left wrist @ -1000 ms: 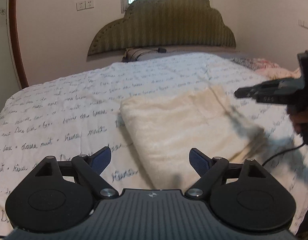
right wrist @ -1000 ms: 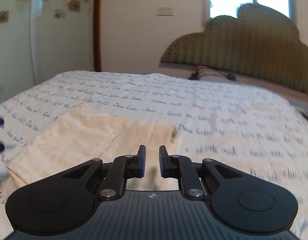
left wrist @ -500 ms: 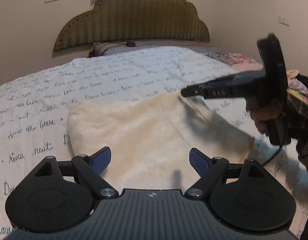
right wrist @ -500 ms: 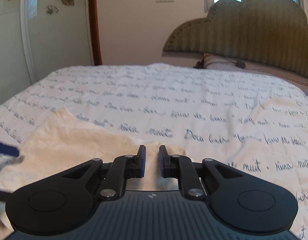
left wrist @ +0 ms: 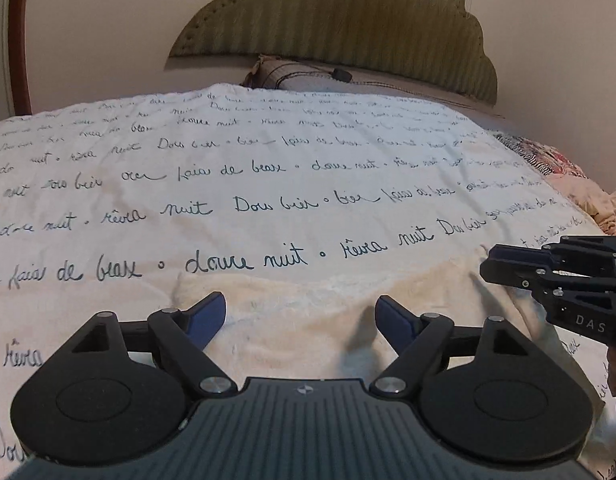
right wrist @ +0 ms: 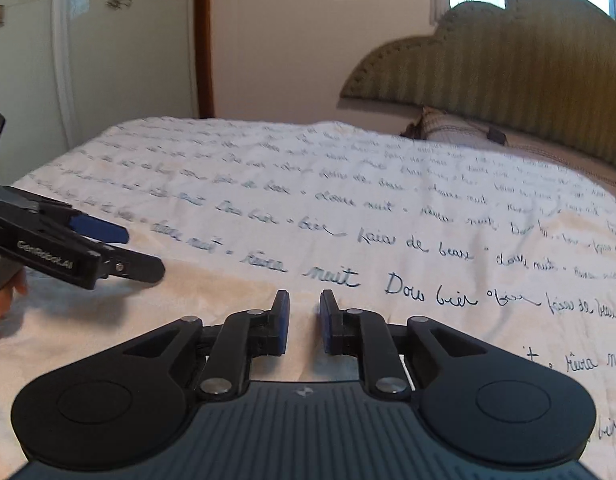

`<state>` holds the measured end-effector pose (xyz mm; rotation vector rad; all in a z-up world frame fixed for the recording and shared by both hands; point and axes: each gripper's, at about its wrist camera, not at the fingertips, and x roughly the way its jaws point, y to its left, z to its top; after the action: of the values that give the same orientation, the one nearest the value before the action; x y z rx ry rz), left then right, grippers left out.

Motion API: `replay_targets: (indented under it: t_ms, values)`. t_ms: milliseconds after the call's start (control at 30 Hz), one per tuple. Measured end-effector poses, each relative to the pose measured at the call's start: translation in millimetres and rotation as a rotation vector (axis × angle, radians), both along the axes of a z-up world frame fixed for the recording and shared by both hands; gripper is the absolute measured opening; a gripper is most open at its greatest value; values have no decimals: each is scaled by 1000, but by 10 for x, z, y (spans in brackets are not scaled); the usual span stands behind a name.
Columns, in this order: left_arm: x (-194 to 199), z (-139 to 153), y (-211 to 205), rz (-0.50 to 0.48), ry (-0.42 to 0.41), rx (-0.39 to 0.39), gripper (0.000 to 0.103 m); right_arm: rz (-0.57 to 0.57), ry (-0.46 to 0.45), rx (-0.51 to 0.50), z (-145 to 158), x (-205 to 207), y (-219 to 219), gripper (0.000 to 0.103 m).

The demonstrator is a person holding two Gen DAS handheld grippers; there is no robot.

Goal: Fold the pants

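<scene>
Cream fleece pants (left wrist: 308, 332) lie flat on the bed, their far edge just beyond my left gripper (left wrist: 300, 304). It hovers low over the cloth. Its jaws stand wide and are closing, and the blue pads press on nothing. In the left wrist view my right gripper (left wrist: 489, 262) comes in from the right, at the pants' far right corner. In the right wrist view the right gripper (right wrist: 304, 300) has a narrow gap that is opening, with no cloth pinched in it. The pants (right wrist: 108, 320) run off to its left, under the left gripper (right wrist: 142, 252).
The white bedspread (left wrist: 268, 184) with dark script covers the bed. A green padded headboard (left wrist: 347, 32) and a pillow (left wrist: 300, 76) stand at the far end. Patterned pink bedding (left wrist: 579, 188) lies at the right edge. A hand (right wrist: 0, 304) shows at the left border.
The left gripper has swept forward and lower over the pants, up to their far edge. The right gripper has edged forward to the same edge, its gap a little wider.
</scene>
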<state>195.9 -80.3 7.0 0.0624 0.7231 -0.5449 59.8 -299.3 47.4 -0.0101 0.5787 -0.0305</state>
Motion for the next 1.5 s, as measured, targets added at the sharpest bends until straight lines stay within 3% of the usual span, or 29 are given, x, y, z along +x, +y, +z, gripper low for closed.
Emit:
replay_targets:
  t_ms: [167,233,333,400,500,600,667,733,867,933,1067,1233,1333,1500]
  values:
    - [-577,52,148,-67,-10,-53,85,144,46,-40,-36,-344,283,16]
    - [-694,-9,95,-85,-32,-8,89,126,100,-125,-194,-341,341,15]
    - [-798,-115,-45,-88,-88,118,81,80,86,-34,-223,-354,232,15]
    - [-939,-21,19,-112,-129,88,83,75,46,-42,-121,-484,285,16]
    - [-1145,63,178,-157,-104,0,84,141,50,-15,-85,-692,371,16]
    - [-1250,-135,159,-194,-22,50,85,143,96,-47,-253,-760,395,16]
    - [-1325,-269,162,-198,-56,63,86,128,76,36,-302,-789,310,16]
    - [-1369,-202,190,-194,-69,58,81,111,59,100,-244,-822,234,16]
    - [-1387,7,449,-148,-127,-16,90,-22,0,181,-153,-974,-80,37]
    - [-1301,32,563,-106,-130,-21,96,-77,7,229,-182,-1011,-271,40]
    - [-978,-58,785,-72,47,-131,96,-111,43,363,-325,-1003,-531,51]
    - [-574,-355,954,-36,324,-310,96,-79,55,516,-463,-916,-699,53]
    - [-427,-422,1013,-45,387,-403,102,-38,82,615,-546,-833,-828,54]
    - [-157,-521,1037,-59,489,-545,102,53,117,774,-625,-650,-1049,54]
